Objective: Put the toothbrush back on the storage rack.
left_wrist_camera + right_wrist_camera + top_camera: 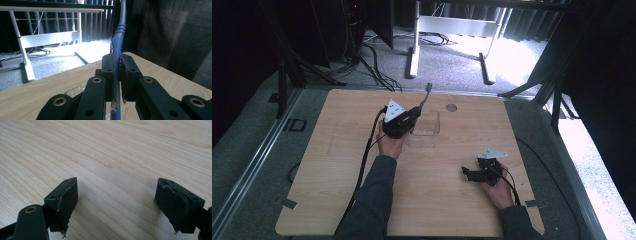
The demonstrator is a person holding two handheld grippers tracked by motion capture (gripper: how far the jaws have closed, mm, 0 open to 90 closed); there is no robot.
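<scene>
while the blue toothbrush point(117, 42) stands pinched by its handle between the fingers point(108, 72) of the left gripper point(409, 119), its bristled head pokes up and away past the far edge of the wooden surface point(362, 200), and its lower end hangs down toward the clear plastic box point(424, 131) that sits just beside that gripper. in the left gripper view the pads are pressed tight on either side of the thin handle, with the rim of the box showing just below them. the right gripper point(472, 174) rests well apart, low over bare wood near the person's side, its fingers point(63, 205) spread wide with nothing between them.

my guess is that the brush is being set into, or lifted out of, the box. the risk lies in the grip: the handle is narrow and rounded, so it could pivot between the pads and swing. the box looks light, and nothing steadies it, so a knock from the brush end or the gripper body could slide or tip it.
</scene>
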